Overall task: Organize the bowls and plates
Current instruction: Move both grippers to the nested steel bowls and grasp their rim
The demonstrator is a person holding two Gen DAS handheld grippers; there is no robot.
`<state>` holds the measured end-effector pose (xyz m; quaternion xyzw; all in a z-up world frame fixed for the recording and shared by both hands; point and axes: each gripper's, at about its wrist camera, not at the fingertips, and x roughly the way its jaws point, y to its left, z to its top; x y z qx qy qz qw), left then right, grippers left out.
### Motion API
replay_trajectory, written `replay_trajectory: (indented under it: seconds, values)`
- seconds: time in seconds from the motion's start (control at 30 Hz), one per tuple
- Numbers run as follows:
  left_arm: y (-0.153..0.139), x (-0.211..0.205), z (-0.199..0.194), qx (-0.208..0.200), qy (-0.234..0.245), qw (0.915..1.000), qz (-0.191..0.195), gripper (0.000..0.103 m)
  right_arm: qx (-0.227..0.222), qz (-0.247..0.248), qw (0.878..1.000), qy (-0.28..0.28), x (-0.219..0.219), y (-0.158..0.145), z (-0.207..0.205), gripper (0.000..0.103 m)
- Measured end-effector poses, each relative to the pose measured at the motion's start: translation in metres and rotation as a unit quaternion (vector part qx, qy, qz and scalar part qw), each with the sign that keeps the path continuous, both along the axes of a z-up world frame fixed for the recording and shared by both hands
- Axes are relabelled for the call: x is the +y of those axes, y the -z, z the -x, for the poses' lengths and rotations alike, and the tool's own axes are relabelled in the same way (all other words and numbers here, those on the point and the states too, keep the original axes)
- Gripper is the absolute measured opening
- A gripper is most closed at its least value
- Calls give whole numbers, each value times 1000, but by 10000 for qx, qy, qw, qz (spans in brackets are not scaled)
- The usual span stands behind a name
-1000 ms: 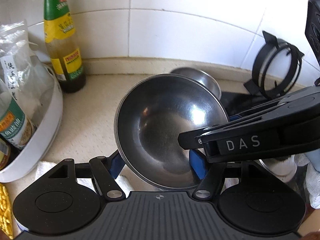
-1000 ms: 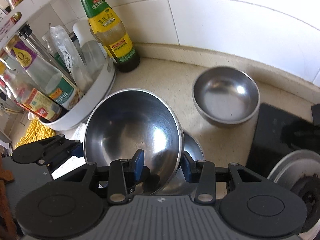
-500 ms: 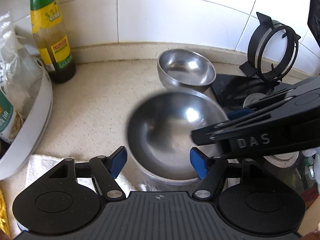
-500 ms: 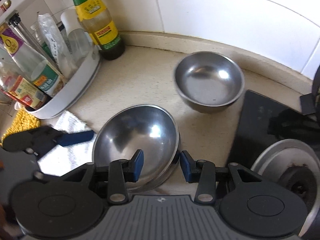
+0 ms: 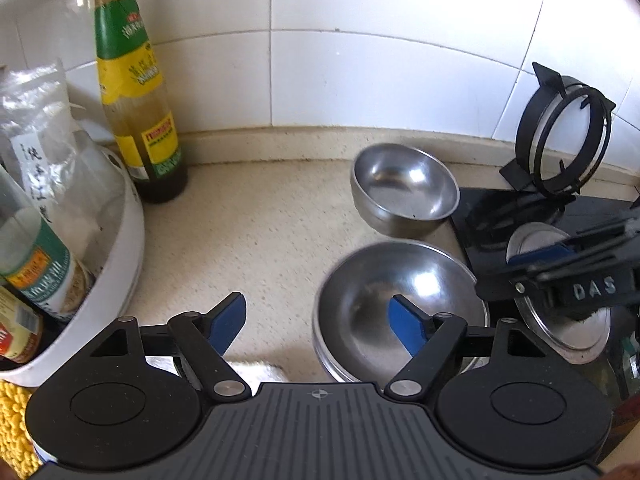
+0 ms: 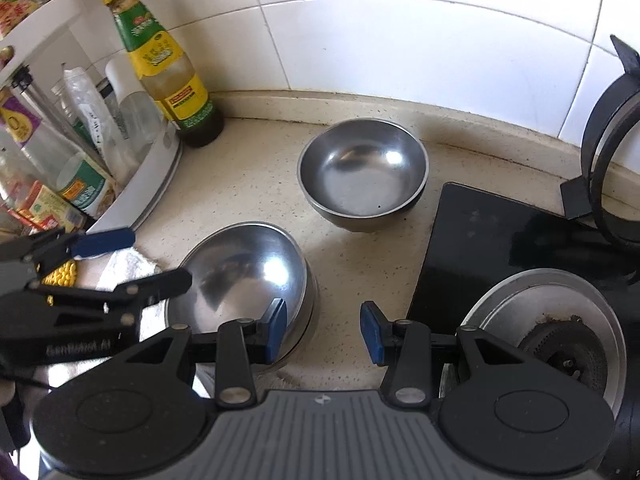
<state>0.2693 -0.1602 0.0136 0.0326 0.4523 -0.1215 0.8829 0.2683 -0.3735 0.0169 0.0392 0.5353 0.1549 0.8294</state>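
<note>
A steel bowl [image 5: 384, 300] [image 6: 240, 276] sits nested in a second one on the beige counter. My left gripper [image 5: 318, 326] [image 6: 160, 258] hangs over the nested bowl's left rim. One blue pad is above the bowl's inside and the other over the counter, the jaws are opening, and neither pad presses on the bowl. My right gripper [image 6: 324, 331] [image 5: 496, 272] is just right of that bowl, its pads apart with only counter between them. Another steel bowl [image 5: 404, 192] [image 6: 362, 172] stands alone farther back near the wall.
A green-and-yellow sauce bottle [image 5: 136, 100] [image 6: 168, 76] stands at the back left beside a white round rack [image 5: 124, 256] [image 6: 152, 176] of bottles. A black hob [image 6: 460, 248] with a burner [image 6: 560, 344] and a black ring stand [image 5: 560, 136] fill the right. A white cloth [image 6: 124, 268] lies front left.
The tilted bowl came down into the lower bowl and lies level. The left jaws spread and let go of it. The right gripper slid right, off the bowl's rim.
</note>
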Motion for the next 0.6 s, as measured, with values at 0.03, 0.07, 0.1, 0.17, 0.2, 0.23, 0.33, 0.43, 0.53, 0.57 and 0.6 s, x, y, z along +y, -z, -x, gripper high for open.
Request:
replay_trajectory:
  seconds: [0.03, 0.07, 0.1, 0.17, 0.2, 0.23, 0.33, 0.43, 0.53, 0.57, 0.6]
  values:
    - [-1, 0, -1, -10, -2, 10000, -24, 84, -12, 7, 10000, 27, -2, -1, -2, 51]
    - [-2, -1, -4, -7, 9, 10000, -49, 84, -30, 13, 10000, 86, -4, -1, -4, 51]
    - [-3, -2, -7, 6, 31, 10000, -52, 84, -49, 27, 9999, 149, -6, -2, -7, 51]
    - [-6, -1, -15, 31, -14, 10000, -32, 85, -78, -13, 9996, 282, -14, -3, -14, 51]
    - [-9, -2, -18, -7, -21, 10000, -37, 85, -90, -39, 9993, 355, -17, -4, -18, 53]
    - [-12, -3, -20, -59, -13, 10000, -50, 86, -115, -40, 9991, 411, -20, -5, -22, 55]
    - [-17, -7, -31, -140, -14, 9998, -120, 89, -172, 11, 9986, 497, -27, -5, -38, 57]
    - [-20, -12, -50, -91, -21, 9999, -143, 92, -179, 19, 9981, 587, -31, -2, -53, 57]
    - [-19, -17, -69, -50, -99, 9999, -94, 98, -128, -41, 9973, 723, -36, 7, -69, 58]
    - [-18, -20, -77, -12, -117, 9999, -74, 98, -85, -73, 9969, 779, -38, 12, -74, 58]
    - [-15, -23, -84, 60, -130, 9999, -40, 98, -34, -108, 9965, 828, -40, 16, -78, 58]
